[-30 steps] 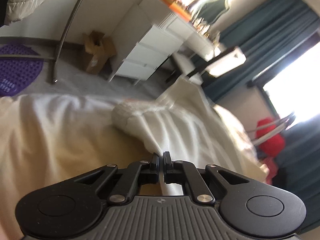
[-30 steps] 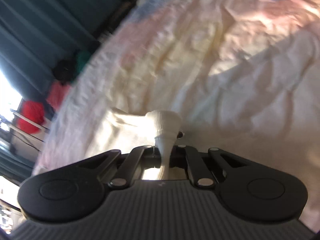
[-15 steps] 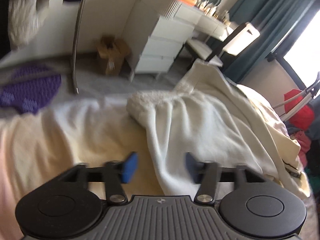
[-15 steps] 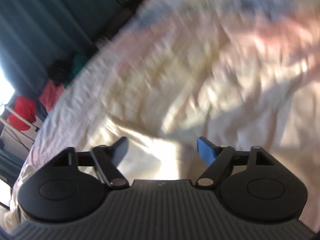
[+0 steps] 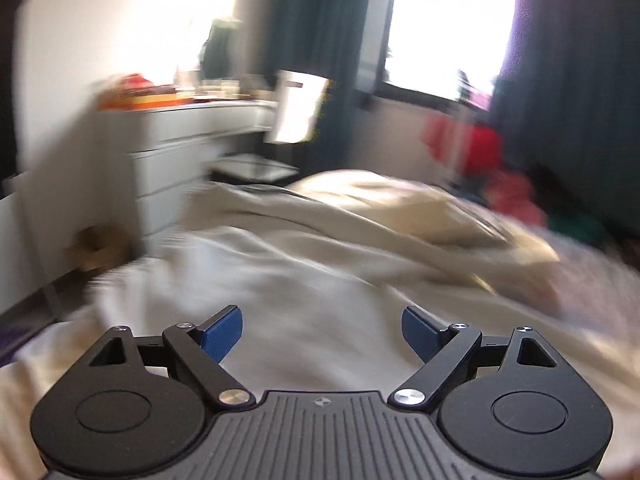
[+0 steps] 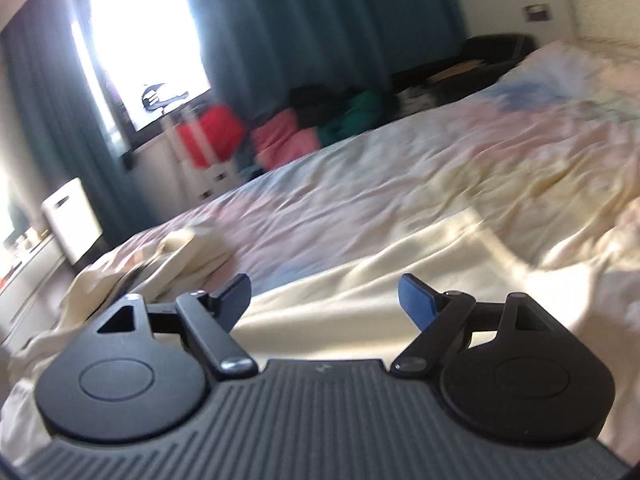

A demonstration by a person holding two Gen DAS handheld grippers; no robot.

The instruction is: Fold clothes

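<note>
A cream-white garment lies spread and rumpled on the bed, blurred in the left wrist view. My left gripper hangs above it, its jaws still opening, with nothing between the blue pads. In the right wrist view the same pale garment lies flat on the pastel bedcover, with a bunched cream pile at its far left end. My right gripper stands open over the cloth, holding nothing.
A white chest of drawers with clutter on top stands left of the bed, a cardboard box on the floor beside it. Teal curtains frame a bright window. Red, pink and green clothes are heaped beyond the bed.
Both grippers let go of the white garment, opened wide and lifted away. Both views rolled level, and the cloth now lies on the bed.
</note>
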